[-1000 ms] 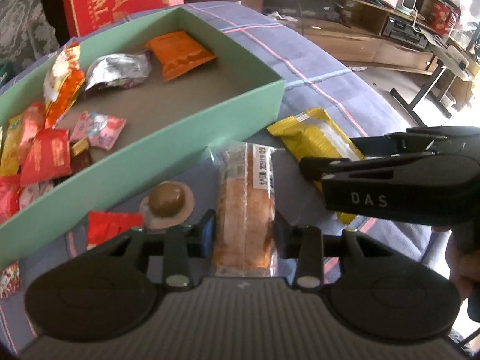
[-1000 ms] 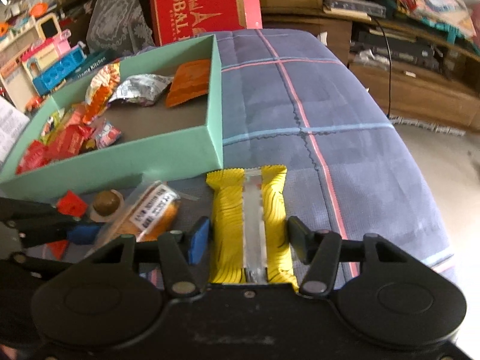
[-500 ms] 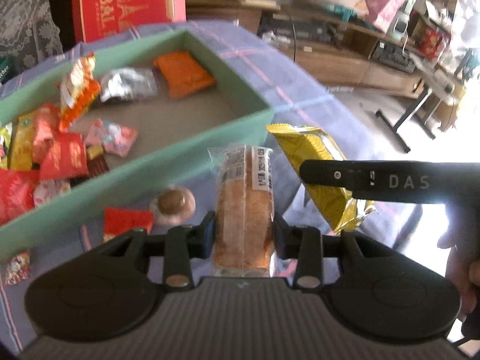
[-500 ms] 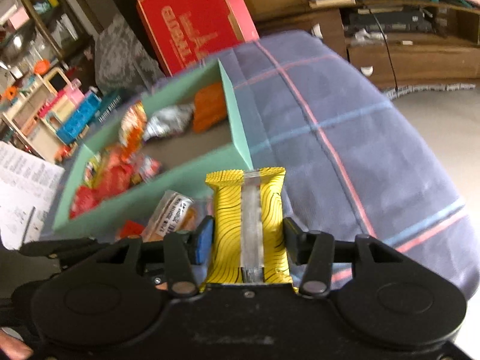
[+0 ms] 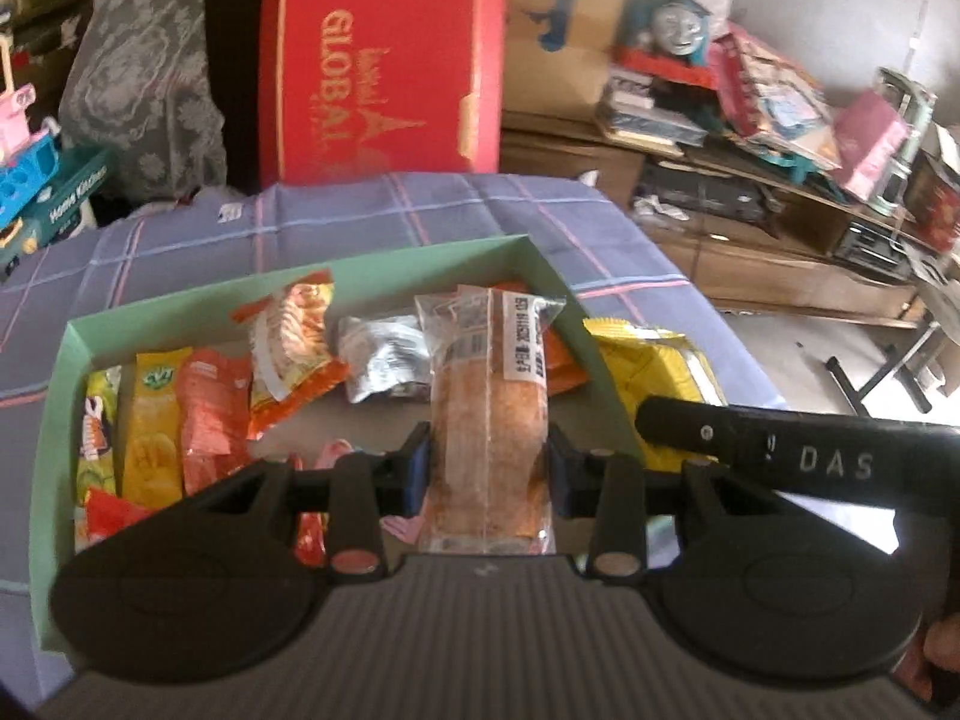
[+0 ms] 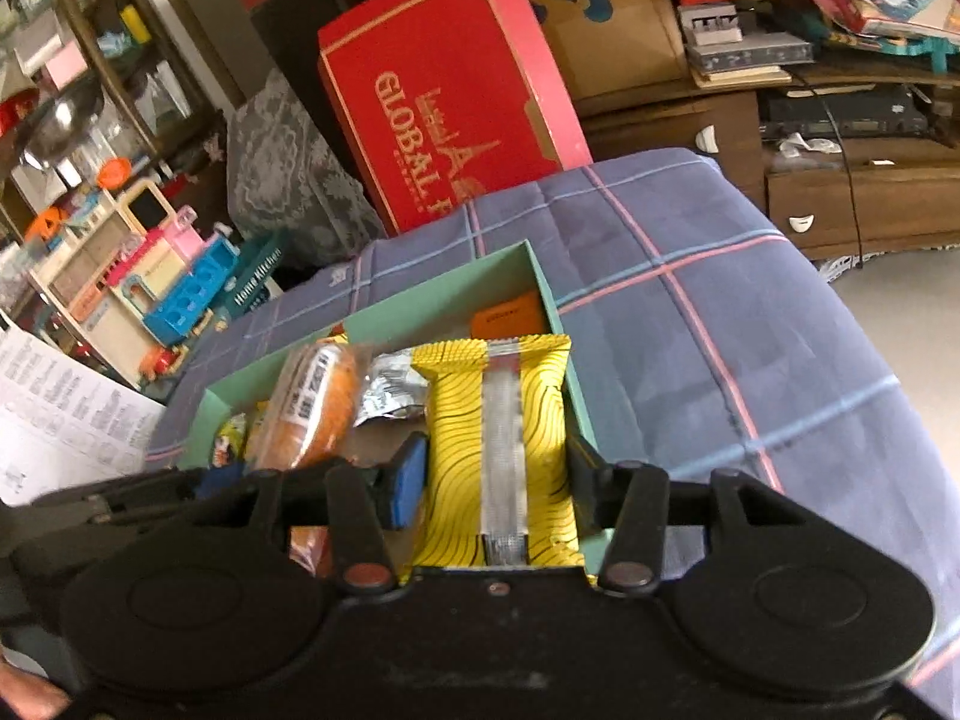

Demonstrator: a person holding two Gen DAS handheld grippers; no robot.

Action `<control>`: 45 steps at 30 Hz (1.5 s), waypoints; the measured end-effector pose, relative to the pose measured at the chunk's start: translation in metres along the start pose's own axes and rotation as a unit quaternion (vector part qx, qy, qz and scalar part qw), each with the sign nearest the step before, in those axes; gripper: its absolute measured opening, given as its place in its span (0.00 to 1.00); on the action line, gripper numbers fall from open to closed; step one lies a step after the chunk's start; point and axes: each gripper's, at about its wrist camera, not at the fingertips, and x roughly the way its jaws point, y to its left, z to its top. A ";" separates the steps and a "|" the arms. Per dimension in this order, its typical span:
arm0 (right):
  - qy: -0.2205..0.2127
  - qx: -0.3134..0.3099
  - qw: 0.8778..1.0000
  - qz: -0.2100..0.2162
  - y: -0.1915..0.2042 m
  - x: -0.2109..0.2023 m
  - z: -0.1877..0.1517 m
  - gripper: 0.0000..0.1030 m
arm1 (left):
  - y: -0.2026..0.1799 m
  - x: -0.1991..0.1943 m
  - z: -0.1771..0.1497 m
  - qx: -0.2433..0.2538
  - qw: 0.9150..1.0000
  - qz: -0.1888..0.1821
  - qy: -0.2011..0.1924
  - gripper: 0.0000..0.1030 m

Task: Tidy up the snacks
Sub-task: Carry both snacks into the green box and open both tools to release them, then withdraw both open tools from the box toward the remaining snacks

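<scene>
Colours all over the mint-green snack box [image 5: 54, 420]!

My left gripper [image 5: 487, 468], black with blue pads, clamps a clear-wrapped orange-brown bread roll [image 5: 489, 420] bearing a white printed label. My right gripper [image 6: 495, 480], black too, pinches a bright yellow packet [image 6: 498, 438] with wavy black lines and a silver centre strip. Inside the box: a silver foil pouch [image 5: 384, 363], an orange packet [image 6: 510, 318], a yellow sachet [image 5: 153, 420]. Underneath, a blue-purple cloth [image 6: 690, 324] crossed by pink and pale blue lines; behind, a red box [image 5: 384, 60] with gold lettering.
</scene>
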 end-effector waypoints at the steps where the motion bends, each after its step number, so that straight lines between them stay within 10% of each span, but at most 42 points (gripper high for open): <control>1: 0.006 -0.003 1.000 -0.001 0.001 0.007 0.003 0.47 | 0.002 0.008 0.002 -0.007 1.000 0.000 0.007 0.36; 11: 0.027 -0.027 0.999 -0.014 0.013 0.043 0.015 0.52 | 0.016 0.057 -0.006 -0.042 0.998 -0.006 0.050 0.36; 15: 0.016 -0.025 1.000 -0.005 0.014 0.034 0.016 0.77 | 0.016 0.061 -0.006 -0.052 0.998 -0.006 0.046 0.89; 17: 0.002 -0.026 1.000 -0.005 0.014 0.026 0.017 0.89 | 0.014 0.057 -0.006 -0.051 0.998 0.001 0.035 0.99; 45: 0.011 -0.006 1.000 -0.017 0.030 -0.022 -0.027 1.00 | 0.042 -0.045 -0.059 -0.059 0.998 0.005 0.025 1.00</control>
